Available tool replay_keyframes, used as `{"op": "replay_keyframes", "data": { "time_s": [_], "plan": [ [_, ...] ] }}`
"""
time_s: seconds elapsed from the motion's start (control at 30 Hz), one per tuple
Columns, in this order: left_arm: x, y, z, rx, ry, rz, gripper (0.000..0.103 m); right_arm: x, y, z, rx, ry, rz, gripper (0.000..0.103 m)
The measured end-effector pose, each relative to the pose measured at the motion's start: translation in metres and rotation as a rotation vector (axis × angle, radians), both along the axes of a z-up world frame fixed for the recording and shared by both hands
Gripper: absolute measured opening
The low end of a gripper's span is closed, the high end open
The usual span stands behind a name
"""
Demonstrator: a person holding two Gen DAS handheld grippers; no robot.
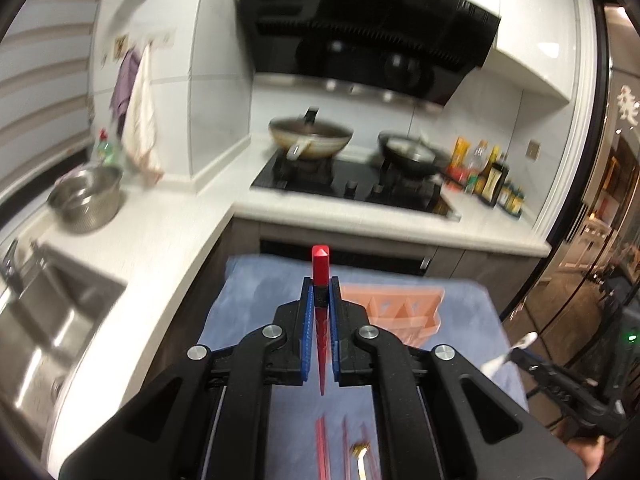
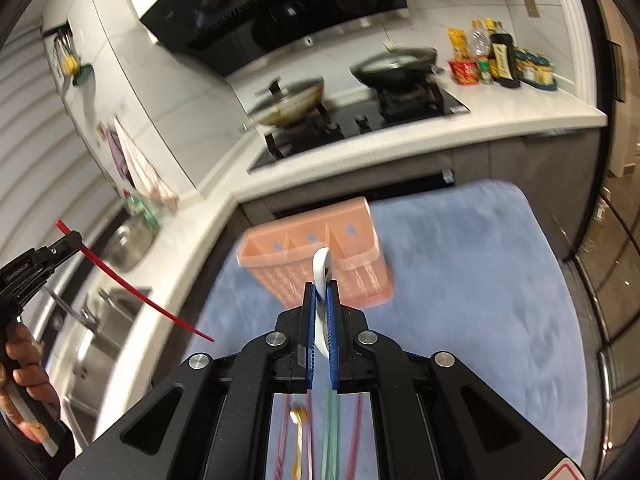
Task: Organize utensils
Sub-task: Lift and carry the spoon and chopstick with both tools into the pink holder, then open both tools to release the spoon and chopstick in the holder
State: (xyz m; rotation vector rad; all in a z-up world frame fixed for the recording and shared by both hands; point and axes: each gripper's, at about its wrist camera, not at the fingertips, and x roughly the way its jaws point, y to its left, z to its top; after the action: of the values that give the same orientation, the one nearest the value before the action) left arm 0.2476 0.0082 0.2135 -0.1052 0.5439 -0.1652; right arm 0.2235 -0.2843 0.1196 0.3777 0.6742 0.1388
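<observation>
My left gripper (image 1: pixel 320 292) is shut on a red chopstick (image 1: pixel 320 268), held above the blue cloth (image 1: pixel 248 312); it also shows at the left of the right wrist view (image 2: pixel 76 240), with the chopstick (image 2: pixel 132 296) slanting down. My right gripper (image 2: pixel 320 296) is shut on a white spoon (image 2: pixel 322 272), just in front of a pink utensil basket (image 2: pixel 320 256) with three compartments, which stands on the blue cloth (image 2: pixel 480 280). The basket shows behind the left gripper too (image 1: pixel 396 304). More chopsticks (image 2: pixel 358 432) and a gold utensil (image 2: pixel 298 424) lie on the cloth below.
A white L-shaped counter (image 1: pixel 168 232) holds a sink (image 1: pixel 48 320), a steel bowl (image 1: pixel 86 200), a stove with two pans (image 1: pixel 312 140), and sauce bottles (image 1: pixel 492 176). A dark range hood (image 1: pixel 360 32) hangs above. Glass doors are at the right (image 1: pixel 592 240).
</observation>
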Motion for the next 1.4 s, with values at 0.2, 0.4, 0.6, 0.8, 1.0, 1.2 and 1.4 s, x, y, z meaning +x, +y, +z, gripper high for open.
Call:
{"op": "replay_keyframes", "data": {
  "time_s": [0.2,0.4,0.6,0.8,1.0,1.2,1.4],
  "plan": [
    [0.044,-0.019,0.031,-0.057,-0.088,-0.019,0.007,0.064,-0.001,0.017,0.004,-0.04,0.001,0.005],
    [0.088,-0.039,0.018,-0.063,-0.052,-0.034,0.007,0.109,-0.001,0.001,-0.002,-0.025,-0.003,0.005],
    [0.111,-0.043,-0.015,-0.045,0.007,-0.029,0.007,0.137,0.0,-0.036,-0.007,0.037,-0.009,0.005],
    [0.129,-0.044,-0.048,-0.019,0.071,-0.009,0.007,0.15,0.001,-0.064,-0.026,0.088,-0.008,0.006],
    [0.134,-0.04,-0.069,-0.028,0.093,0.015,0.012,0.149,0.008,-0.072,-0.068,0.086,-0.009,0.011],
    [0.122,-0.031,-0.066,-0.016,0.074,0.05,0.035,0.133,0.009,-0.058,-0.072,0.055,-0.015,0.013],
    [0.089,-0.014,-0.07,-0.001,0.083,0.071,0.038,0.091,0.007,-0.04,-0.085,0.021,-0.017,0.021]
  ]
}}
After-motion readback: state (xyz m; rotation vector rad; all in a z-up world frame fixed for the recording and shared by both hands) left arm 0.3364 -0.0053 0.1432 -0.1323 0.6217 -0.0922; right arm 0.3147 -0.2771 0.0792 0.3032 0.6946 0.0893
